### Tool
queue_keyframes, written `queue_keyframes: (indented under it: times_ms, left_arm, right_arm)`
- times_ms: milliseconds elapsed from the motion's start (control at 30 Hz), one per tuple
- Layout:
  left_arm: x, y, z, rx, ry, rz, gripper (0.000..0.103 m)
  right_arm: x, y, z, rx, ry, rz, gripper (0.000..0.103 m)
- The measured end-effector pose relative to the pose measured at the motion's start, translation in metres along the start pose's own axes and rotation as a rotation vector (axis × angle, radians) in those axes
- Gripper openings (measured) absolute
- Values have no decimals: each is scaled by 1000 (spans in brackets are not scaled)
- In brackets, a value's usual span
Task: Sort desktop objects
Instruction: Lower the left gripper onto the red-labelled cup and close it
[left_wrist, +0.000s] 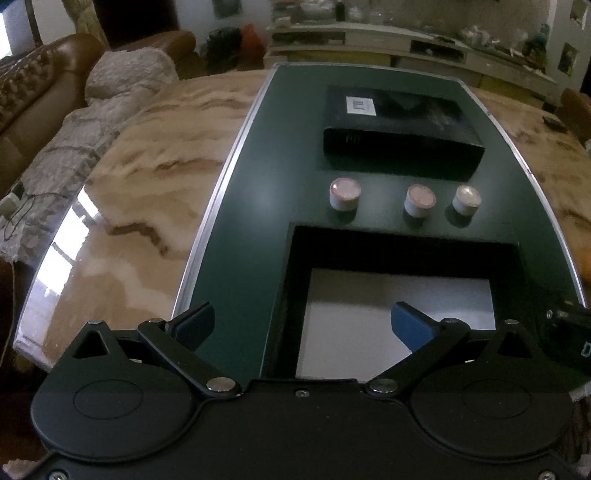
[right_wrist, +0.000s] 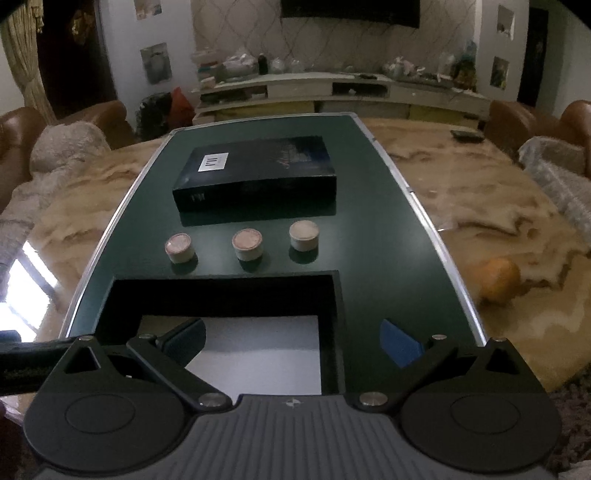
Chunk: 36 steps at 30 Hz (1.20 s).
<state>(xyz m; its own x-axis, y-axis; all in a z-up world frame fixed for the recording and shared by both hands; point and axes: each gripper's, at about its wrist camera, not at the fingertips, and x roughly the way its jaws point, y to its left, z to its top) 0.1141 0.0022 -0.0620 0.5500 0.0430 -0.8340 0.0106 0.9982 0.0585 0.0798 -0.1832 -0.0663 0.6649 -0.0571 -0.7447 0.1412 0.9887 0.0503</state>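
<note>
Three small white cylinders with pinkish tops stand in a row on a dark green mat (left_wrist: 236, 229) (right_wrist: 384, 236): a left one (left_wrist: 344, 194) (right_wrist: 180, 249), a middle one (left_wrist: 419, 201) (right_wrist: 248, 244) and a right one (left_wrist: 466, 199) (right_wrist: 304, 235). Behind them lies a closed black box with a white label (left_wrist: 399, 129) (right_wrist: 258, 181). In front of them sits an open black box with a white bottom (left_wrist: 399, 306) (right_wrist: 258, 350). My left gripper (left_wrist: 303, 325) is open and empty over the open box's near left edge. My right gripper (right_wrist: 293, 341) is open and empty over its near right edge.
The mat lies on a glossy marble table (left_wrist: 140, 184) (right_wrist: 498, 221). An orange (right_wrist: 499, 280) sits on the table right of the mat. A dark remote (right_wrist: 467, 135) lies at the far right. Brown sofas with throws (left_wrist: 55, 103) stand around the table.
</note>
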Motion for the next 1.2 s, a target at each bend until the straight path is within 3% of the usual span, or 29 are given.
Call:
queue_keyframes:
  times_ms: [300,533,733,933,1200]
  left_arm:
    - [38,-9,31,11,5,-19,103]
    - [72,-14,51,13,19,-33,103]
    - [100,-15,70,20,16,13,103]
    - [122,-13,90,-2,19,-4,103]
    - [147,-29,105,25,22,-20,103]
  right_arm:
    - [37,0,19,-4,17,-20,103]
    - [63,-4,27,29,51,12,103]
    - [76,-4,29,30,43,21,103]
    - [82,-5,28,61,49,47,103]
    - [93,1,34,37,59,1,103]
